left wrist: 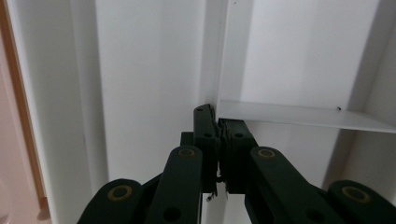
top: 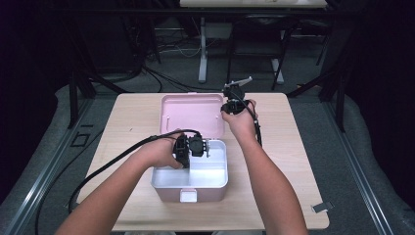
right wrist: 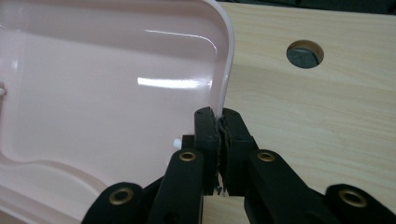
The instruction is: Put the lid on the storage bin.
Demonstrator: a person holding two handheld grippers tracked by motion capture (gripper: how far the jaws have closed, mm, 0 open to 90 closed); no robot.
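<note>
A pink box (top: 169,192) stands open on the wooden table (top: 132,122), with a white tray (top: 215,171) inside it. Its pink lid (top: 191,112) lies back behind it. My left gripper (top: 201,147) is at the tray's far left part, shut on a thin white partition wall (left wrist: 212,56). In the left gripper view the jaws (left wrist: 218,116) pinch that wall where a cross divider (left wrist: 299,116) branches off. My right gripper (top: 229,106) is shut on the right rim of the lid (right wrist: 116,93), its jaws (right wrist: 218,116) clamped over the curved edge.
A white latch (top: 188,196) sits on the box's front. The table has a round hole (right wrist: 304,53) beyond the lid, and a small metal clip (top: 321,207) lies near its front right corner. Cables trail off the table's left side.
</note>
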